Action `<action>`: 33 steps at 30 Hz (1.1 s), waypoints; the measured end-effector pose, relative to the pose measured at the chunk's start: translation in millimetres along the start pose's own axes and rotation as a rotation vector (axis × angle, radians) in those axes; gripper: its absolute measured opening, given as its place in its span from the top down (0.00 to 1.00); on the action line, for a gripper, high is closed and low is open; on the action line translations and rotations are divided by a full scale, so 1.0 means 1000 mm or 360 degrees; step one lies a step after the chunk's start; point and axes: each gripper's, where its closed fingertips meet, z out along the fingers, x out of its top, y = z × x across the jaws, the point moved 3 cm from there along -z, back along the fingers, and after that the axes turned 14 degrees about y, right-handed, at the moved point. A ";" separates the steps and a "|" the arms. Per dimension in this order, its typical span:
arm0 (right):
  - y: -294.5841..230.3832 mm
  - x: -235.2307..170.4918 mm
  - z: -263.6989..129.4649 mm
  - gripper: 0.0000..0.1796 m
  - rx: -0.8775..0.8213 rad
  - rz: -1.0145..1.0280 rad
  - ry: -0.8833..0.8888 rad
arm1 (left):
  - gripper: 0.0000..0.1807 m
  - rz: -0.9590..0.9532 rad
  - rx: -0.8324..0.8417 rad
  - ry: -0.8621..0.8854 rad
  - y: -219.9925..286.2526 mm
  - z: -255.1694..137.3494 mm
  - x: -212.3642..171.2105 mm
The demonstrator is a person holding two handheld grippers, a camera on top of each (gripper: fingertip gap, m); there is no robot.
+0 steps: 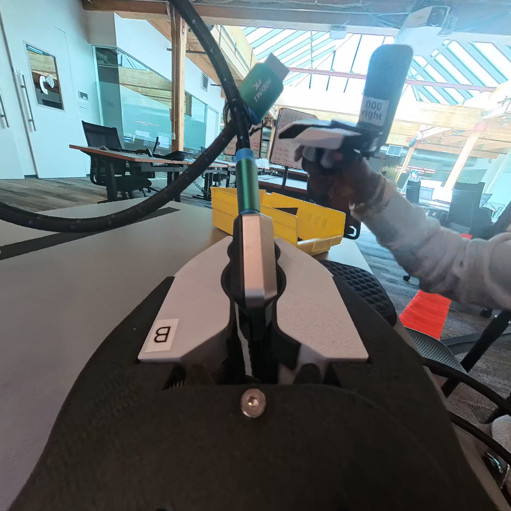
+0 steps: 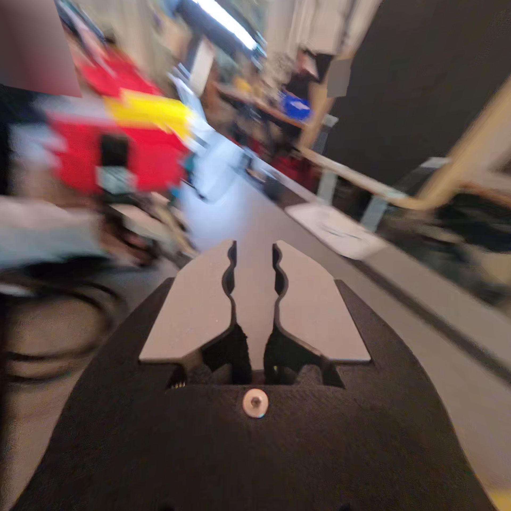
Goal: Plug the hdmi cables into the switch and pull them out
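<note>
In the left wrist view my left gripper (image 1: pixel 254 232) is shut on a slim silver switch (image 1: pixel 255 262), held edge-on above the table. One green HDMI plug (image 1: pixel 247 185) sits in the switch's far end. A second green HDMI plug (image 1: pixel 260 88) hangs free in the air on a black braided cable (image 1: pixel 154 204), its metal tip pointing up and to the right. My right gripper (image 1: pixel 286 134), held by a hand in a grey sleeve, is just right of and below the free plug, apart from it. In the blurred right wrist view my right gripper (image 2: pixel 255 244) is open and empty.
A yellow bin (image 1: pixel 279 218) stands on the grey table (image 1: pixel 83 276) behind the switch. A black mesh chair (image 1: pixel 359 287) is at the table's right edge. The right wrist view shows blurred red and yellow bins (image 2: pixel 124 154) at left and a white sheet (image 2: pixel 331 232) at right.
</note>
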 end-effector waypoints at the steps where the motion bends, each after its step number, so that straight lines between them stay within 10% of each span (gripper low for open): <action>1: -0.026 0.003 0.016 0.83 0.0163 0.0249 0.0132 | 0.88 -0.0008 -0.0002 0.0002 0.000 0.000 0.000; 5: -0.086 -0.015 0.076 0.71 0.0591 0.0893 0.0257 | 0.88 -0.0040 -0.0088 0.0013 0.008 0.000 0.002; 10: -0.108 -0.023 0.109 0.79 0.0923 0.1105 0.0333 | 0.88 -0.0166 -0.0252 -0.0022 0.021 0.000 0.000; 13: -0.112 -0.028 0.109 0.94 0.0896 0.0963 0.0350 | 0.88 -0.0180 -0.0306 -0.0074 0.027 0.001 -0.005; 19: -0.117 -0.041 0.105 0.94 0.0809 0.0662 0.0230 | 0.78 -0.0265 -0.0309 -0.0071 0.026 0.002 -0.005; 33: -0.126 -0.042 0.103 0.94 0.0887 0.0779 0.0366 | 0.88 -0.0292 -0.0414 -0.0178 0.033 -0.005 -0.006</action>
